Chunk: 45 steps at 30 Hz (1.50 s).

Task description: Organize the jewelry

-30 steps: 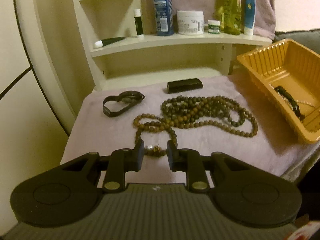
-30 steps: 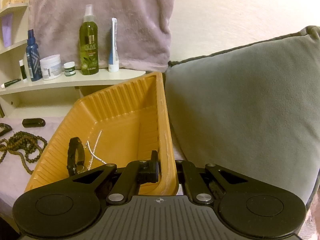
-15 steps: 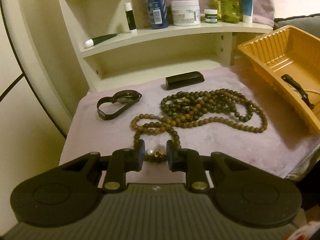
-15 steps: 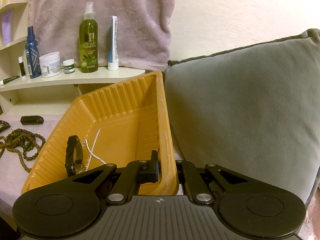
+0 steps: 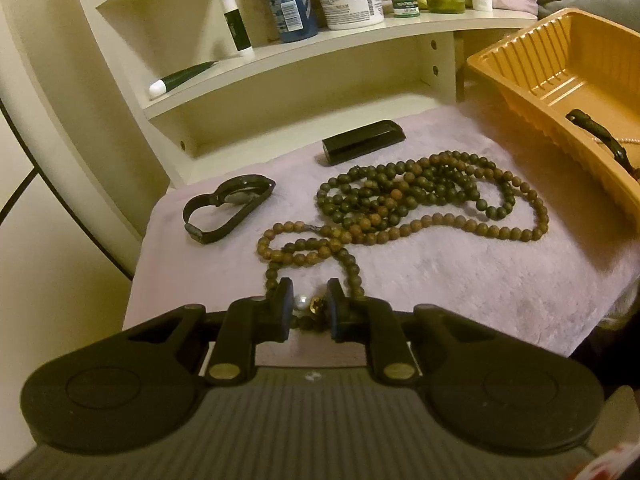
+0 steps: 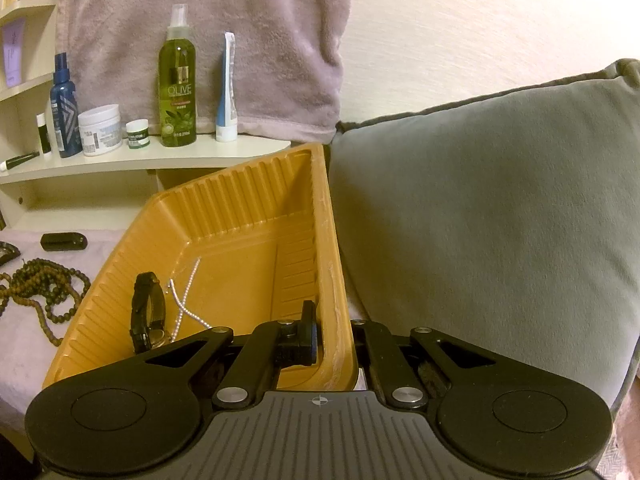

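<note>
A long string of brown wooden beads (image 5: 404, 208) lies tangled on the pink cloth (image 5: 480, 280). Its near end, with a pearl and a gold bead (image 5: 307, 304), sits between the fingers of my left gripper (image 5: 307, 308), which is open around it. A black watch (image 5: 228, 208) lies to the left. My right gripper (image 6: 334, 332) is shut on the right rim of the orange tray (image 6: 332, 240); its right finger is hidden behind the wall. The tray holds a black watch (image 6: 146, 312) and a silver chain (image 6: 188, 292).
A small black case (image 5: 362, 142) lies behind the beads. A cream shelf (image 5: 320, 40) with bottles and jars stands at the back. A grey cushion (image 6: 480, 220) presses against the tray's right side. The cloth's front edge is near my left gripper.
My left gripper has moved forward and lower, so the bead string's end lies deeper between its fingers. My right gripper keeps hold of the tray, which has shifted slightly.
</note>
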{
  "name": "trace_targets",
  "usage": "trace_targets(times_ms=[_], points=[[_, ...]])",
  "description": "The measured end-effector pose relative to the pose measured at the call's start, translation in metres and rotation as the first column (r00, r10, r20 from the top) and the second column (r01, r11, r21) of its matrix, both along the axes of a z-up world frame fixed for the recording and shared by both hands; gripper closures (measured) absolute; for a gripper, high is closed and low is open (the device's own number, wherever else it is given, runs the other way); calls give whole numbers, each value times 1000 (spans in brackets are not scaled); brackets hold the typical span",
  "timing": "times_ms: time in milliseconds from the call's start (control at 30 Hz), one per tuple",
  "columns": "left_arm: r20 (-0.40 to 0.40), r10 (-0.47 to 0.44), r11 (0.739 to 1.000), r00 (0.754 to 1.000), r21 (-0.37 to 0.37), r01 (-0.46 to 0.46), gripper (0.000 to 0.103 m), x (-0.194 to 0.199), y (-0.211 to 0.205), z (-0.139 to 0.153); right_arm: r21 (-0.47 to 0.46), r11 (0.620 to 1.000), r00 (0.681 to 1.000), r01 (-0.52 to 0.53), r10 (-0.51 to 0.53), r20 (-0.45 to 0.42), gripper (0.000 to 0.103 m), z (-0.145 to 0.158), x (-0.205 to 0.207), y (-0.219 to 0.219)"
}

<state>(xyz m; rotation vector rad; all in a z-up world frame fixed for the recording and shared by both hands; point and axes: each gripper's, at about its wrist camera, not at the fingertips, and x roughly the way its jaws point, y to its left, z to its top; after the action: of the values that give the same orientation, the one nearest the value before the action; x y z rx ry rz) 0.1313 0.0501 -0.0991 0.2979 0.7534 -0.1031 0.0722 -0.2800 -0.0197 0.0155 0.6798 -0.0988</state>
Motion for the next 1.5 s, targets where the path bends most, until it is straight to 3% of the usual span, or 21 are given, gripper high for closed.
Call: trace_targets(times_ms=[400, 567, 767, 1100, 1500], points=[[43, 1, 999, 999, -34, 1, 88, -6, -9, 19, 0, 1000, 1000, -2, 2, 4, 99, 0, 0, 1], [74, -55, 995, 996, -85, 61, 88, -7, -27, 39, 2, 1000, 1000, 0, 0, 6, 99, 1, 0, 1], [103, -176, 959, 979, -208, 194, 88, -14, -69, 64, 4, 1000, 1000, 0, 0, 7, 99, 2, 0, 2], [102, -361, 880, 927, -291, 375, 88, -26, -139, 73, 16, 1000, 1000, 0, 0, 10, 99, 5, -2, 0], [67, -407, 866, 911, -290, 408, 88, -32, -156, 60, 25, 1000, 1000, 3, -4, 8, 99, 4, -2, 0]])
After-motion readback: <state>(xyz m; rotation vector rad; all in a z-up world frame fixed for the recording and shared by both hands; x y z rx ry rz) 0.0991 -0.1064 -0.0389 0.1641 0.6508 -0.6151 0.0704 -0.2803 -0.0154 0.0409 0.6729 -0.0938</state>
